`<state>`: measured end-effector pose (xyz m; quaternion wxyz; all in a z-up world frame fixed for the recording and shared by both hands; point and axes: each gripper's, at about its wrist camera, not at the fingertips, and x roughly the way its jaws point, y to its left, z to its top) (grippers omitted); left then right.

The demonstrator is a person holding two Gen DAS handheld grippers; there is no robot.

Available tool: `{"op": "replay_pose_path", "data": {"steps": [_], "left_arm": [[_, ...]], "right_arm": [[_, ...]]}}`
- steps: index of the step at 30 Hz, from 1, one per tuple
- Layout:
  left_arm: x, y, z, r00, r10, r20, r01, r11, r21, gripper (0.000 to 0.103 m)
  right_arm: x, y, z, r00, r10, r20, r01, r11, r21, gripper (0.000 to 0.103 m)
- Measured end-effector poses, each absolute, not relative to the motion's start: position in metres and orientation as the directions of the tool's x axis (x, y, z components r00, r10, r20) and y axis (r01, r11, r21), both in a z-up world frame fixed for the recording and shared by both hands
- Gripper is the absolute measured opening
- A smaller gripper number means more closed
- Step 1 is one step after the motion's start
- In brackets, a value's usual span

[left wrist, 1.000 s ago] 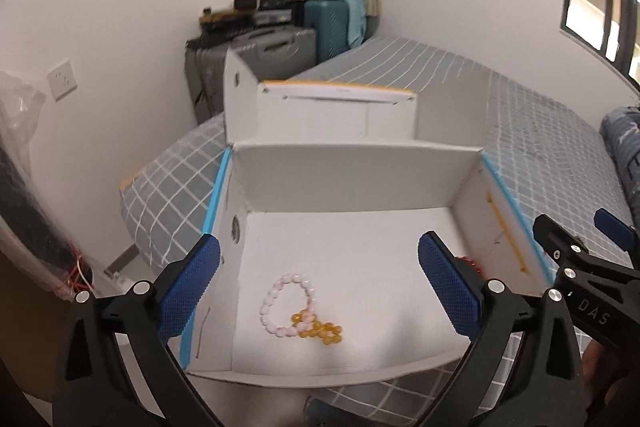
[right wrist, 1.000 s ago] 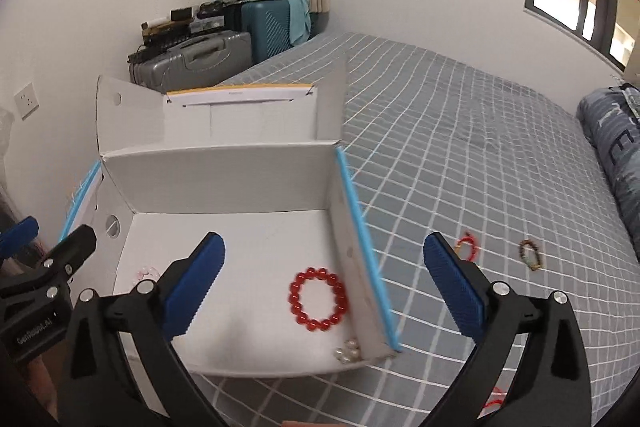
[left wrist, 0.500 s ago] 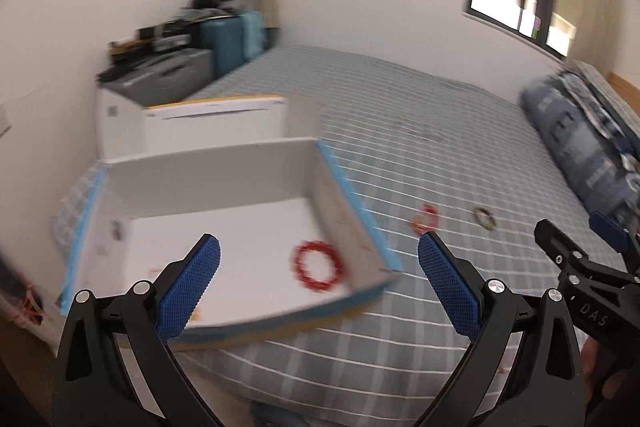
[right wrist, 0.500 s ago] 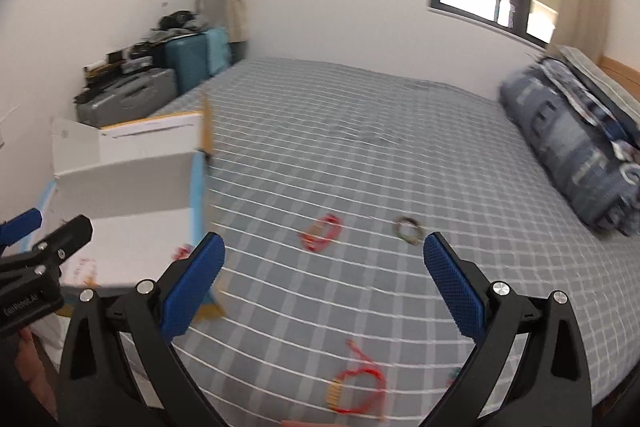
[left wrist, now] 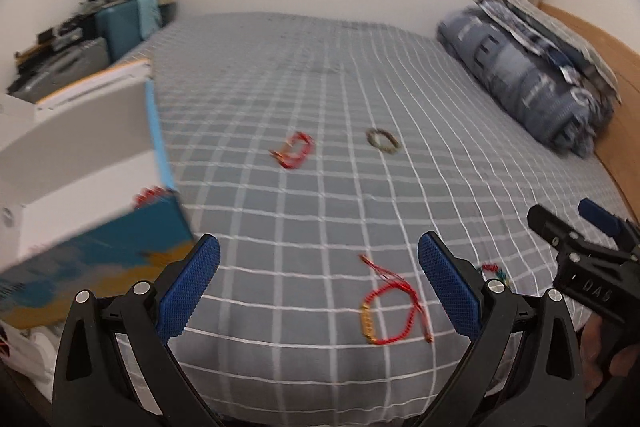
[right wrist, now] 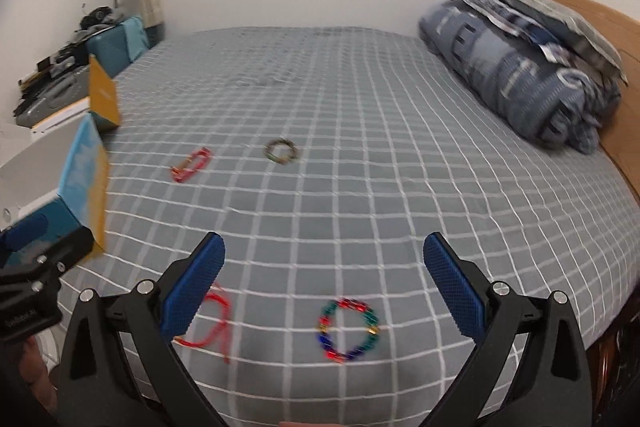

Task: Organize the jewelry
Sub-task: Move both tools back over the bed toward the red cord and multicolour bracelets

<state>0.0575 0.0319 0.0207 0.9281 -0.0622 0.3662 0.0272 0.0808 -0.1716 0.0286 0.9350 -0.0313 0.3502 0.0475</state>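
My left gripper (left wrist: 319,283) is open and empty above a red cord bracelet with a gold piece (left wrist: 386,309) on the grey checked bed. My right gripper (right wrist: 324,283) is open and empty above a multicoloured bead bracelet (right wrist: 349,329); the red cord bracelet (right wrist: 212,327) lies to its left. Farther off lie a red bracelet (left wrist: 294,150) (right wrist: 191,163) and a dark bead bracelet (left wrist: 383,139) (right wrist: 281,151). The white box with blue edges (left wrist: 80,163) (right wrist: 76,179) stands at the left, with a red bead bracelet (left wrist: 150,195) just showing inside.
A rolled blue duvet and pillows (left wrist: 532,75) lie at the bed's right end by a wooden headboard (right wrist: 600,23). Suitcases and clutter (left wrist: 80,39) stand by the left wall. The bed's front edge (left wrist: 320,415) is just below the grippers.
Both grippers have swung right, away from the box and over the bed. The box has gone from centre view to the left edge. The loose bracelets have come into view. Both grippers stayed open.
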Motion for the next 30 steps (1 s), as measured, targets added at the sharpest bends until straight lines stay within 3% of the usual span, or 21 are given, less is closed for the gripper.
{"op": "replay_pose_path", "data": {"steps": [12, 30], "left_arm": [[0.077, -0.007, -0.063, 0.636, -0.055, -0.77, -0.044, 0.993, -0.108, 0.097], [0.086, -0.018, -0.098, 0.582, -0.043, -0.812, -0.018, 0.998, -0.066, 0.097]], "right_arm": [[0.096, -0.203, -0.04, 0.675, 0.03, -0.737, -0.066, 0.998, -0.019, 0.096], [0.119, -0.199, -0.092, 0.556, 0.028, -0.831, -0.085, 0.996, -0.023, 0.094]]}}
